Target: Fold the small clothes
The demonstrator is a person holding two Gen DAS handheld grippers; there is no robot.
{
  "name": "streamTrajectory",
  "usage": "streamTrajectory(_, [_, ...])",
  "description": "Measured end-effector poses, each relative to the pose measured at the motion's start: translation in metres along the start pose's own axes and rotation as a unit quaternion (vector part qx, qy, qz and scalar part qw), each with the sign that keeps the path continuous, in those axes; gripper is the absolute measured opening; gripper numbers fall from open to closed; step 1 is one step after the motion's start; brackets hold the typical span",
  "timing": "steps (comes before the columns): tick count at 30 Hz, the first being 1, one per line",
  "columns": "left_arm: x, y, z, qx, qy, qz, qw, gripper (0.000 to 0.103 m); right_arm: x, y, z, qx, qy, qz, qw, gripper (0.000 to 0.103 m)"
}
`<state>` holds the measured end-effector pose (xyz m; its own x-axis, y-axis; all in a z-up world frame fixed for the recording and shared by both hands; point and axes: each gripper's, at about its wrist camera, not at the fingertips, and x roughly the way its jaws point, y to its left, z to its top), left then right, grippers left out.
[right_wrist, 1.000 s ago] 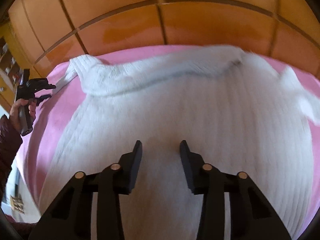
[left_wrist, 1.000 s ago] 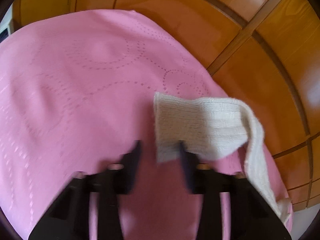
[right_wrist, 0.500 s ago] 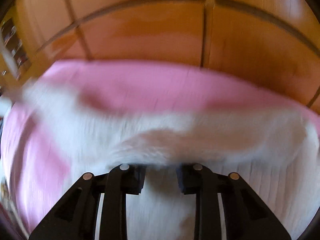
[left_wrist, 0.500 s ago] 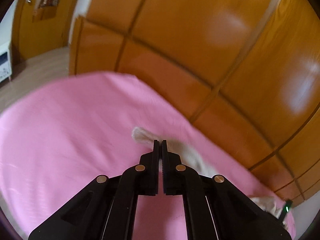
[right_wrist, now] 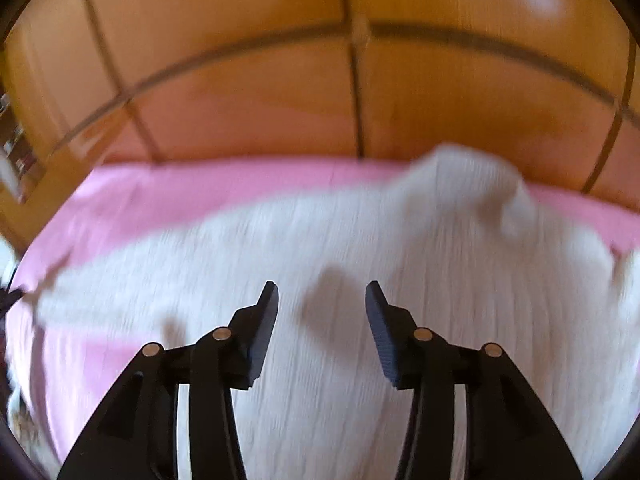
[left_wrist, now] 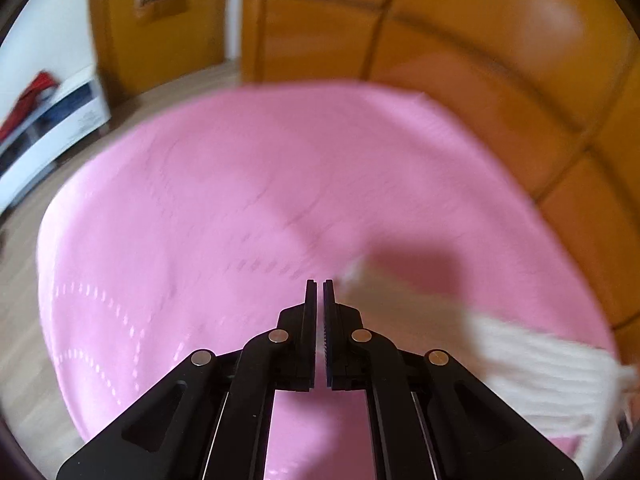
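A white ribbed knit garment (right_wrist: 360, 288) lies spread on the pink sheet (right_wrist: 208, 188). In the right wrist view my right gripper (right_wrist: 322, 296) hangs open and empty just above its middle. In the left wrist view my left gripper (left_wrist: 319, 292) is shut on the end of the garment's sleeve (left_wrist: 532, 364), with white knit showing between the pads and trailing off to the lower right, lifted above the pink sheet (left_wrist: 240, 200). Both views are motion-blurred.
An orange wooden panelled headboard (right_wrist: 320, 80) runs along the far edge of the bed. In the left wrist view a white shelf unit (left_wrist: 52, 120) and a wooden door (left_wrist: 160, 20) stand beyond the bed's left side.
My left gripper closed on the sleeve end and lifted it, swinging left. My right gripper went from nearly shut half a second ago to wide open over the garment.
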<state>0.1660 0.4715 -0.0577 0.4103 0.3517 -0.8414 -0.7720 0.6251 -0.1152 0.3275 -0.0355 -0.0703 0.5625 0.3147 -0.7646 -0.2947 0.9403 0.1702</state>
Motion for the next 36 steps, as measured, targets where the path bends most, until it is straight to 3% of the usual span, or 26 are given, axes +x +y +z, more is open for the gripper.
streamTrajectory(2, [0.006, 0.004, -0.01, -0.02, 0.023, 0.008, 0.9995, 0.001, -0.014, 0.003, -0.03, -0.009, 0.017, 0.014, 1.0, 0.055])
streamTrajectory(4, [-0.008, -0.002, -0.023, -0.02, 0.014, -0.015, 0.9996, 0.005, -0.023, 0.002, -0.056, -0.004, 0.03, 0.021, 0.999, 0.062])
streamTrajectory(6, [-0.029, -0.013, -0.042, -0.006, 0.01, -0.053, 0.9985, 0.04, -0.035, -0.005, -0.075, 0.005, 0.036, 0.013, 0.999, 0.063])
streamTrajectory(7, [-0.04, -0.016, -0.052, -0.003, 0.007, -0.084, 0.9964, 0.063, -0.047, -0.012, -0.085, 0.013, 0.029, 0.003, 0.999, 0.064])
streamTrajectory(8, [-0.053, -0.021, -0.065, 0.0, 0.003, -0.13, 0.9916, 0.066, -0.056, -0.018, -0.091, 0.021, 0.023, -0.005, 1.0, 0.065])
streamTrajectory(9, [-0.065, -0.032, -0.083, 0.019, 0.013, -0.182, 0.983, 0.066, -0.066, -0.027, -0.097, 0.031, 0.019, -0.014, 0.999, 0.072])
streamTrajectory(11, [-0.076, -0.052, -0.112, 0.062, 0.041, -0.24, 0.968, 0.066, -0.089, -0.054, -0.109, 0.066, 0.008, -0.045, 0.997, 0.074])
streamTrajectory(14, [-0.095, -0.085, -0.172, 0.135, 0.086, -0.322, 0.9331, 0.066, -0.127, -0.107, -0.131, 0.119, -0.008, -0.094, 0.988, 0.075])
streamTrajectory(17, [-0.109, -0.105, -0.223, 0.173, 0.133, -0.381, 0.8987, 0.066, -0.156, -0.154, -0.152, 0.178, -0.014, -0.144, 0.973, 0.075])
streamTrajectory(19, [-0.118, -0.114, -0.256, 0.197, 0.16, -0.398, 0.8817, 0.066, -0.175, -0.184, -0.173, 0.209, -0.014, -0.175, 0.962, 0.075])
streamTrajectory(21, [-0.123, -0.12, -0.283, 0.214, 0.181, -0.405, 0.8703, 0.062, -0.187, -0.203, -0.192, 0.234, -0.007, -0.187, 0.954, 0.075])
streamTrajectory(24, [-0.134, -0.121, -0.309, 0.228, 0.19, -0.409, 0.8626, 0.052, -0.193, -0.214, -0.222, 0.256, 0.015, -0.165, 0.952, 0.076])
streamTrajectory(26, [-0.137, -0.122, -0.315, 0.238, 0.2, -0.414, 0.8553, 0.019, -0.196, -0.203, -0.232, 0.247, 0.015, -0.143, 0.958, 0.064])
streamTrajectory(28, [-0.134, -0.124, -0.307, 0.249, 0.195, -0.406, 0.8574, 0.01, -0.199, -0.19, -0.236, 0.232, 0.017, -0.113, 0.966, 0.021])
streamTrajectory(29, [-0.135, -0.124, -0.304, 0.251, 0.189, -0.404, 0.8588, 0.009, -0.199, -0.185, -0.235, 0.226, 0.021, -0.098, 0.969, 0.009])
streamTrajectory(36, [-0.146, -0.112, -0.293, 0.259, 0.16, -0.388, 0.8703, 0.008, -0.244, -0.167, -0.232, 0.198, -0.01, -0.038, 0.979, 0.005])
